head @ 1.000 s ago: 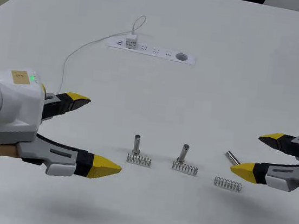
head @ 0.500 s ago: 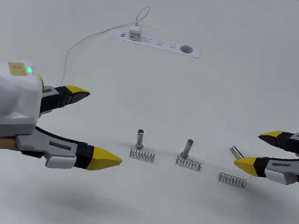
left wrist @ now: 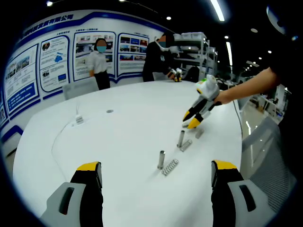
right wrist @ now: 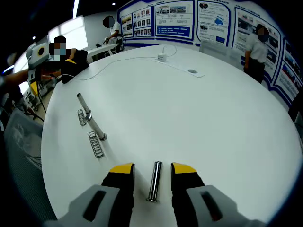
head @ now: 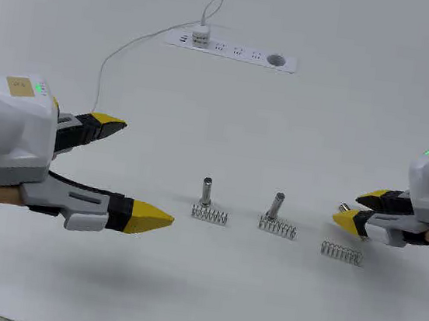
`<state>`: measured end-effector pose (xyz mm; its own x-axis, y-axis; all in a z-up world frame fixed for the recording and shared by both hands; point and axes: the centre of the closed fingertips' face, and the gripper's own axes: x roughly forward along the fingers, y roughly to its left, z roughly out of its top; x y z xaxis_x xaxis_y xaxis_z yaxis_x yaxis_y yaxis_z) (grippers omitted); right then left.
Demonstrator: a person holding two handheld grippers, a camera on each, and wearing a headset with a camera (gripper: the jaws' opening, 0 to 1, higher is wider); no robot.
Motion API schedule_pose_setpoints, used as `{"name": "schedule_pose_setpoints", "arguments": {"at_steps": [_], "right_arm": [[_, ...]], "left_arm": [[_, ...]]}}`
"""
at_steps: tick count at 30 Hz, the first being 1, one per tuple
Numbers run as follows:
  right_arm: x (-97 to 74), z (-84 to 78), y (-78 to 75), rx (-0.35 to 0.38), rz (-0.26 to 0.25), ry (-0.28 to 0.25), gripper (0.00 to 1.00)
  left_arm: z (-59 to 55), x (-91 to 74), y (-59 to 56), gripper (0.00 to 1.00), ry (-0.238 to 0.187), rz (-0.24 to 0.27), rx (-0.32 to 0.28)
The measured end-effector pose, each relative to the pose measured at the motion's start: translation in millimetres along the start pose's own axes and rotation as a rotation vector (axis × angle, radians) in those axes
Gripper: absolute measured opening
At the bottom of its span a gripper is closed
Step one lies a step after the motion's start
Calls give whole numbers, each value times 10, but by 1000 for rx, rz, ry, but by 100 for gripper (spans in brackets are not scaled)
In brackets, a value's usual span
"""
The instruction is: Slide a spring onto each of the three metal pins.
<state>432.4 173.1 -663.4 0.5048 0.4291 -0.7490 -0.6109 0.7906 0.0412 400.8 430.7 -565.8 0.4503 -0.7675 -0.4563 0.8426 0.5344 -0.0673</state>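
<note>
The right gripper (right wrist: 153, 167) holds its jaws slightly apart astride one metal pin (right wrist: 154, 182), with a gap on each side. That pin's spring (head: 342, 253) lies nearby on the counter (head: 320, 126). The middle pin (head: 276, 205) and left pin (head: 207, 191) stand upright, each with a spring lying at its foot. The left gripper (head: 141, 170) hovers well to their left, jaws spread wide.

We work at a broad white round surface (left wrist: 118, 127). Beyond the left hand-held gripper (left wrist: 155, 166), a wall of blue-and-white display boards (left wrist: 71, 52) curves behind a grey chair (left wrist: 78, 87); bright ceiling strip lights (left wrist: 218, 9) run above it, and a mesh chair (left wrist: 267, 153) stands to its right.
</note>
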Motion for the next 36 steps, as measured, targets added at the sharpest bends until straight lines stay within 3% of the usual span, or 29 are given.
{"name": "schedule_pose_setpoints", "arguments": {"at_steps": [10,20,26,29,32,36], "right_arm": [[51,-79,-31,-3,-23,61,22],[61,-97,-53,17,-43,77,18],[57,-86,-23,-37,-39,87,15],[64,-88,-16,-28,-35,95,13],[83,-90,24,33,-31,114,9],[90,-94,11,36,-42,122,9]], "left_arm": [[8,-11,-33,98,1,-8,-1],[0,-17,-35,97,4,-14,-5],[22,6,-40,97,-2,-18,-6],[38,10,-45,97,-8,-21,-6],[32,22,-63,97,-10,-28,-7],[16,36,-94,97,-6,-36,-5]]}}
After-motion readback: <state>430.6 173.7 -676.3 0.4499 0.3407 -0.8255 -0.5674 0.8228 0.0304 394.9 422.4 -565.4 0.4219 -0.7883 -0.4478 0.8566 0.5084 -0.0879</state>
